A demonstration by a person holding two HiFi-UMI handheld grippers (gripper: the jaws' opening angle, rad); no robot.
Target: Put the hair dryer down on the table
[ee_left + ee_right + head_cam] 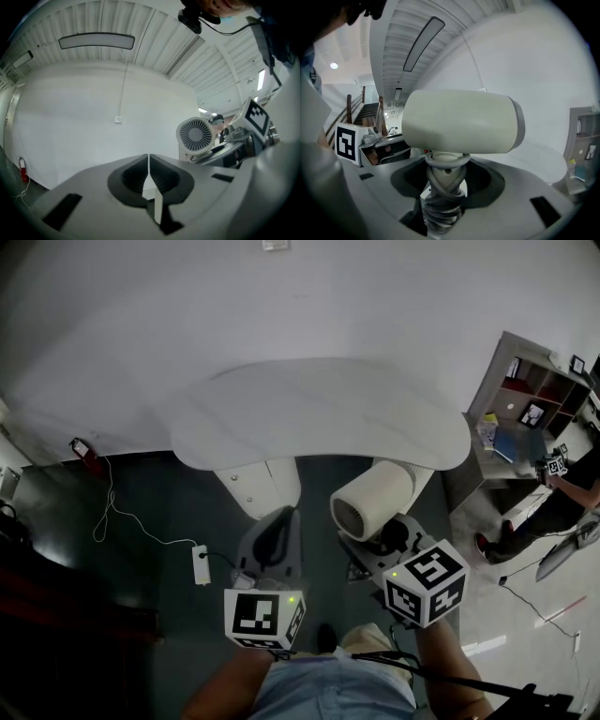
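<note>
Right gripper [443,201] pinches the hair dryer [372,500] by its cord-wrapped handle, likely so the barrel can be laid flat, just short of the table's [281,418] near edge. Left gripper [150,187] is pressed together, empty.

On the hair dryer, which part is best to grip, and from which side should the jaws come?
Grip the hair dryer by its handle, coming from the handle's free end with one jaw on each side. The barrel is wide and round, probably too thick for the jaws, while the handle is narrow and the cord wrapped around it should reduce slipping. The right gripper holds it this way.
</note>
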